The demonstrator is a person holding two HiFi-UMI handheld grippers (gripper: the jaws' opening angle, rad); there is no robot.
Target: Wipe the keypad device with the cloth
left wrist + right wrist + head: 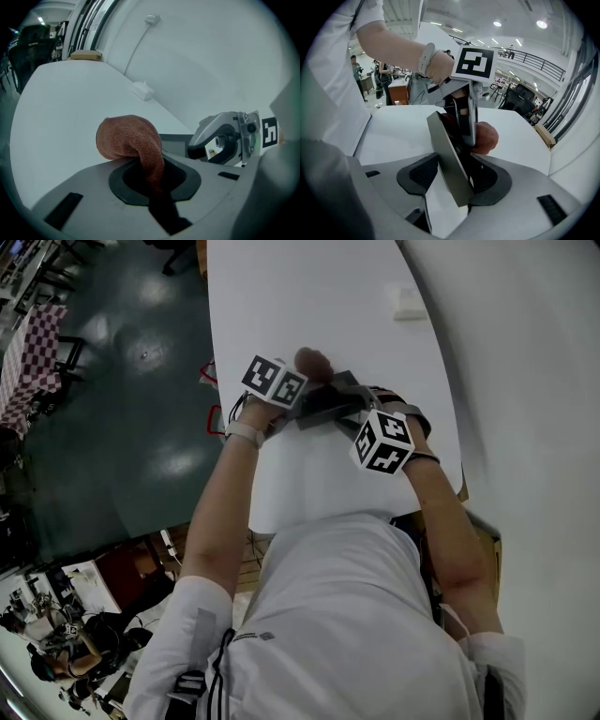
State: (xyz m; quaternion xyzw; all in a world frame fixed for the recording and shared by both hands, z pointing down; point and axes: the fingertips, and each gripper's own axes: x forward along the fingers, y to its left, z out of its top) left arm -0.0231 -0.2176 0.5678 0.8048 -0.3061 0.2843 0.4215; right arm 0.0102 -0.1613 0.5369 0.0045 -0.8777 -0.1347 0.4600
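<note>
Over the large white surface [309,296], the right gripper [457,180] is clamped on the flat grey keypad device [447,159], which stands edge-up and tilted. It should probably hold that steady while the left gripper [151,176], jaws shut on the rust-brown terry cloth [126,138], lays the bunched end flat on the device's face and strokes lightly, so the slab doesn't twist. Only the right gripper view shows cloth and device close together, whereas the left gripper view shows the cloth's pinch and little of the device.
</note>
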